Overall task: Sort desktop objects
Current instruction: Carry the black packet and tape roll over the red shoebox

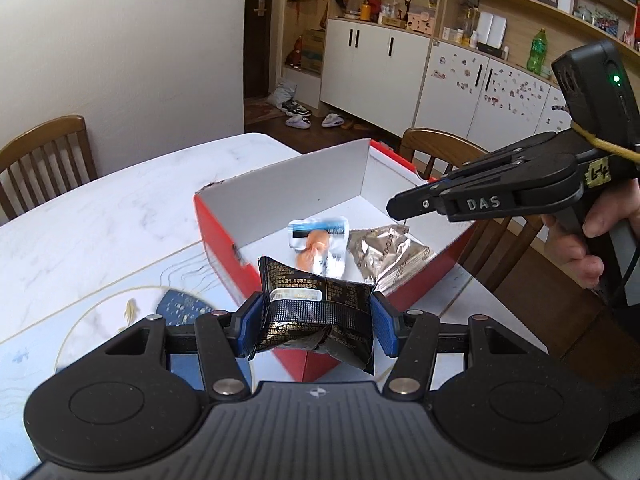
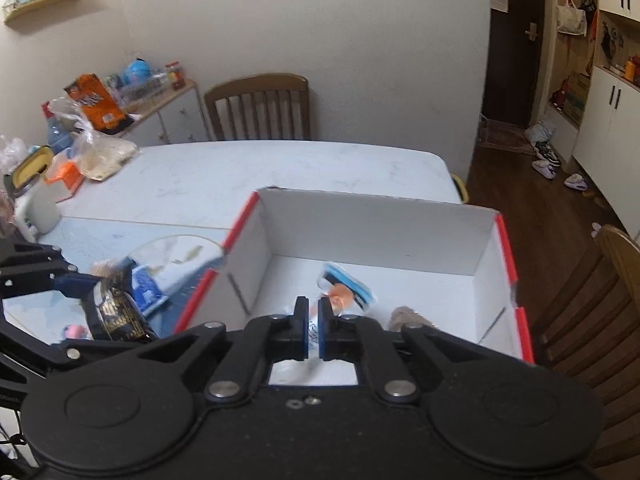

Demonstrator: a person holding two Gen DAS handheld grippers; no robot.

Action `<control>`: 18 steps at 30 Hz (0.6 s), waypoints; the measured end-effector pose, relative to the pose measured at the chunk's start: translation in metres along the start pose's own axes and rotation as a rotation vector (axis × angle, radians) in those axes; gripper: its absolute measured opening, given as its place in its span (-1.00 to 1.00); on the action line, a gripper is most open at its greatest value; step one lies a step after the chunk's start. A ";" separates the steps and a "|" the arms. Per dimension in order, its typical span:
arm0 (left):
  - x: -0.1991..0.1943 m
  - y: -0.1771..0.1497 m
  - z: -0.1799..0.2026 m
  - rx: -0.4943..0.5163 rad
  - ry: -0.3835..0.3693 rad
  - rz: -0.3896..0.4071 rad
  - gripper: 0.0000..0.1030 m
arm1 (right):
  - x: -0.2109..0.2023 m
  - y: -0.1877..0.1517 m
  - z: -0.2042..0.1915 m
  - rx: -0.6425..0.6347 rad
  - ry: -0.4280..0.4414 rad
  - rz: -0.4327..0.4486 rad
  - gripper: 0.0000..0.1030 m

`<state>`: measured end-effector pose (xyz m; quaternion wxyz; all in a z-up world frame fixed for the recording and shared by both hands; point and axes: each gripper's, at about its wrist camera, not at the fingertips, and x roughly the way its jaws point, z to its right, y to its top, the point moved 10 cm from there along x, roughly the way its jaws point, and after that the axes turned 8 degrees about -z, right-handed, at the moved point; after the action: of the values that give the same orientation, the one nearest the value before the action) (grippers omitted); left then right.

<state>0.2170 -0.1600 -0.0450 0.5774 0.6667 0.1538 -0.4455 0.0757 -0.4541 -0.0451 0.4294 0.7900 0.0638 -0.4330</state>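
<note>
My left gripper (image 1: 318,322) is shut on a black snack packet (image 1: 316,304), held just above the near corner of the red box (image 1: 224,248) with white inside. In the box lie a blue-and-white packet with an orange item (image 1: 318,246) and a silver foil packet (image 1: 386,254). My right gripper (image 1: 394,205) hovers over the box's right side, its jaws nearly together with nothing between them. In the right wrist view the right gripper (image 2: 314,318) points into the red box (image 2: 506,248), and the black snack packet (image 2: 114,312) appears at left in the left gripper's fingers (image 2: 74,282).
A white marble table (image 1: 120,208) carries the box. A blue packet (image 2: 146,286) and a pink item (image 2: 74,332) lie left of the box. Bags, an orange carton (image 2: 94,102) and a mug (image 2: 42,210) crowd the far left. Wooden chairs (image 2: 260,106) surround the table.
</note>
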 end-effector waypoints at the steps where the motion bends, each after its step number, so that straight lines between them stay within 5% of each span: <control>1: 0.002 0.002 0.000 -0.003 0.002 0.000 0.08 | -0.002 0.001 0.001 -0.008 0.006 0.005 -0.93; 18: 0.057 0.019 0.005 0.061 0.014 -0.070 0.08 | 0.013 -0.017 0.023 -0.005 -0.006 -0.053 -0.89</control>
<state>0.2607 -0.1875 -0.0765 0.5398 0.6813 0.1673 -0.4653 0.0613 -0.4646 -0.0711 0.4198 0.7857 0.0843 -0.4464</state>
